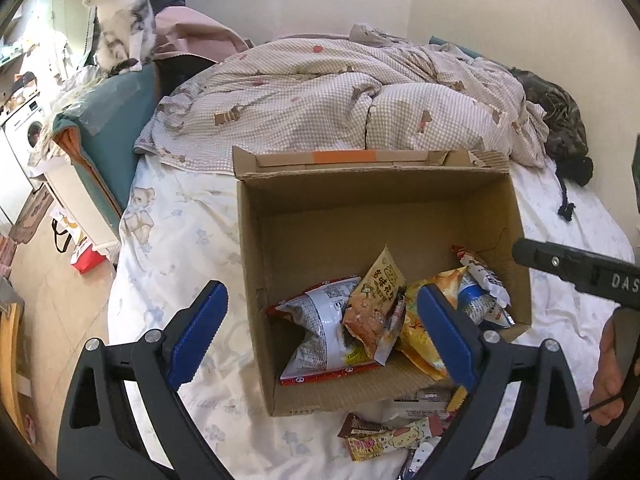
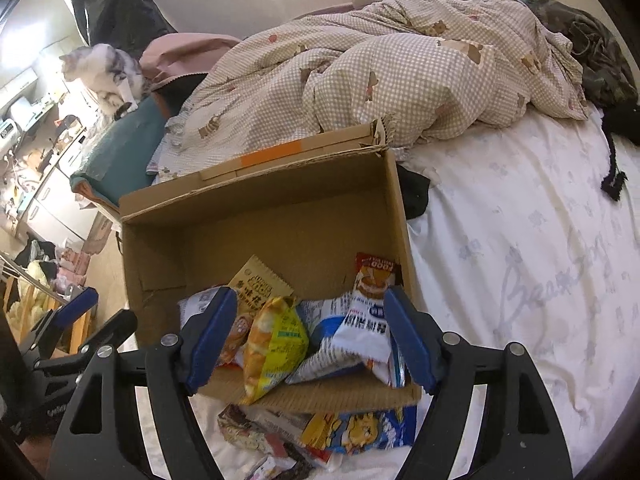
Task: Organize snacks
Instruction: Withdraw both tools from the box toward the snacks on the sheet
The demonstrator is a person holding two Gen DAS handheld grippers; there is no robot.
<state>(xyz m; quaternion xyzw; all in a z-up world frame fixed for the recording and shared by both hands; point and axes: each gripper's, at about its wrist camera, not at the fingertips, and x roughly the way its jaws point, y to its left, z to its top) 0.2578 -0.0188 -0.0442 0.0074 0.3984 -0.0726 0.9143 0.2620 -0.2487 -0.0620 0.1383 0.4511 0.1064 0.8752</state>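
An open cardboard box [image 1: 360, 208] [image 2: 280, 216] stands on the bed. Several snack packets lie in its near end: a white and red bag [image 1: 320, 328], an orange packet [image 1: 374, 308], a yellow bag [image 2: 274, 344] and a white and blue packet [image 2: 364, 328]. More packets [image 1: 396, 436] [image 2: 320, 432] lie on the sheet in front of the box. My left gripper [image 1: 320, 332] is open and empty above the box's near left part. My right gripper [image 2: 308, 332] is open and empty above the near right part, over the packets.
A rumpled checked duvet [image 1: 340, 92] lies behind the box. A cat [image 1: 120, 16] sits on a teal cushion at the far left. Dark clothing [image 1: 560, 128] lies at the far right. The bed's left edge drops to a cluttered floor [image 1: 52, 280].
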